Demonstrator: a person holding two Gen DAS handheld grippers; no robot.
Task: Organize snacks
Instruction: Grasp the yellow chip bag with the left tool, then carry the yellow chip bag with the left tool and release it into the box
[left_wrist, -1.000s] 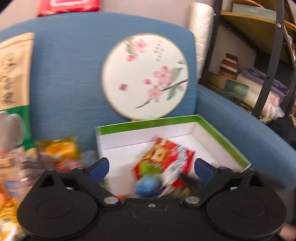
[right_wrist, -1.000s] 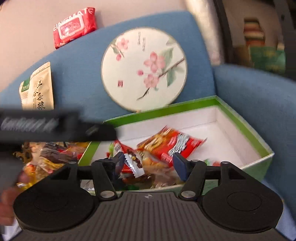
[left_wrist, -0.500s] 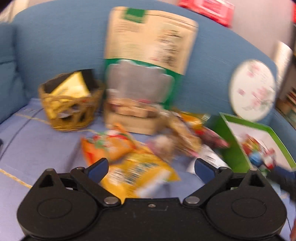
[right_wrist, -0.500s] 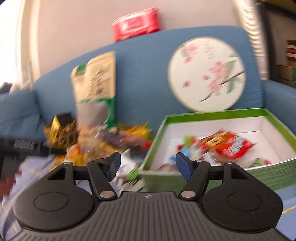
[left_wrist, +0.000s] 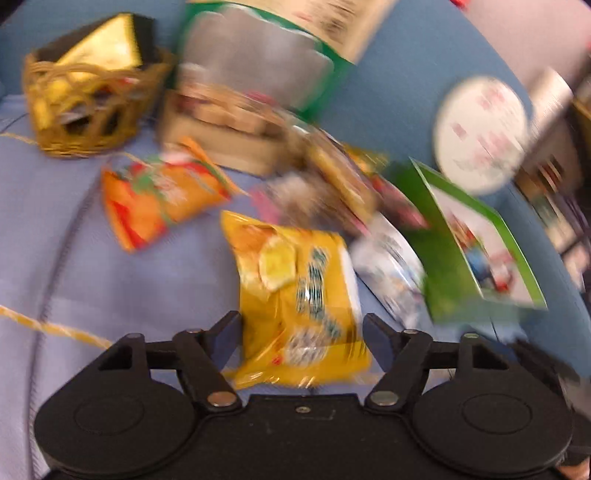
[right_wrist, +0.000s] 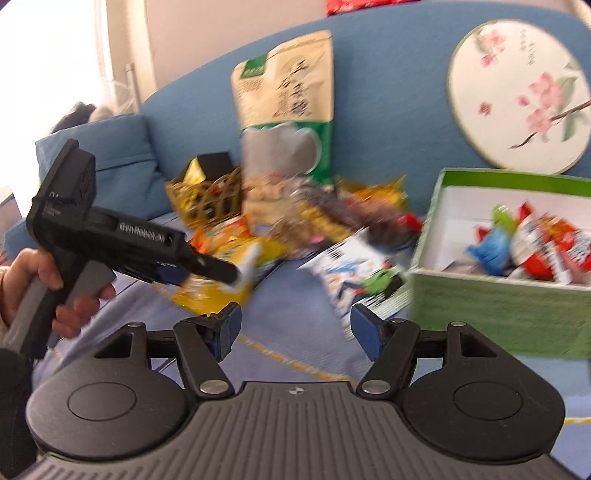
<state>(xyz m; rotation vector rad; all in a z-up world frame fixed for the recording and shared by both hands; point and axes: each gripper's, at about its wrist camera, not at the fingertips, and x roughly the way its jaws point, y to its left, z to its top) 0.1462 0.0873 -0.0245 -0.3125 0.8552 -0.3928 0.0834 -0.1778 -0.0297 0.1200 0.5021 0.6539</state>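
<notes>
Yellow snack bag (left_wrist: 299, 295): lies flat on the blue sofa seat (left_wrist: 74, 258), its near end between the two fingers of the left claw (left_wrist: 302, 332); pads stand apart from its sides, though blur makes a light touch hard to rule out.
Left claw: jaws wide, pointing down at the yellow bag; in the right wrist view it shows from the side (right_wrist: 207, 271), held by a hand (right_wrist: 48, 291) on its grey grip.
Right claw (right_wrist: 295, 326): jaws wide, having just been opening, with nothing between them; it hangs over bare seat, near the front corner of the green box.
Orange snack bag (left_wrist: 162, 195): on the seat, beyond and left of the yellow bag, apart from it.
White and blue packet (left_wrist: 391, 269): just right of the yellow bag, against the green box's side.
Snack pile (right_wrist: 325, 210): mixed wrappers heaped in front of the tall pouch, too blurred to tell apart.
Green box (right_wrist: 495, 306): open, white inside, on the seat at the right; it holds red, blue and green wrapped snacks (right_wrist: 532, 247).
Tall pouch (right_wrist: 288, 107): upright against the sofa back, beige above, green below.
Wicker basket (left_wrist: 88, 107): far left on the seat, holding a gold packet.
Round floral fan (right_wrist: 517, 96): leaning on the sofa back behind the box.
</notes>
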